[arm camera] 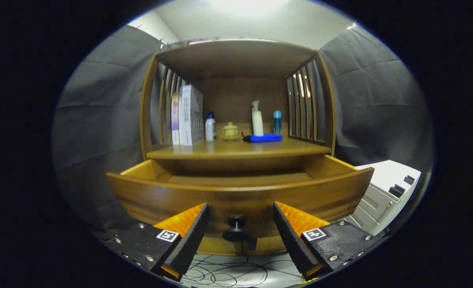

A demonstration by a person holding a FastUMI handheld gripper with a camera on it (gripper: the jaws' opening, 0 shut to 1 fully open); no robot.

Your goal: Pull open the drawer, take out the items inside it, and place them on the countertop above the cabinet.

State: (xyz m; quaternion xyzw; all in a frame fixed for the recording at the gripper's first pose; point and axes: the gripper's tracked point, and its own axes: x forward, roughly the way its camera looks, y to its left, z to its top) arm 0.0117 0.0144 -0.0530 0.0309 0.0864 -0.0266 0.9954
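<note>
Gripper [240, 224]: fingers spread wide apart, pressing on nothing.
Knob [237, 221]: dark and round, on the drawer's front panel, sitting in the gap between the two fingers and touching neither.
Floor [228, 274]: pale, with thin dark cables looping under the fingers.
Drawer [240, 192]: wooden, pulled out of the cabinet; its curved front stands just beyond the fingertips, and the strip of its bottom that shows is bare.
Countertop [236, 149]: the wooden shelf above the drawer.
Left edge of countertop: white boxes [187, 116] standing upright.
Back of countertop: white bottle [210, 127], small yellowish jar [230, 131], pump bottle [257, 119], blue bottle [277, 122].
Blue cloth [263, 138]: lying in front of the pump bottle.
White unit [384, 192]: right of the drawer.
</note>
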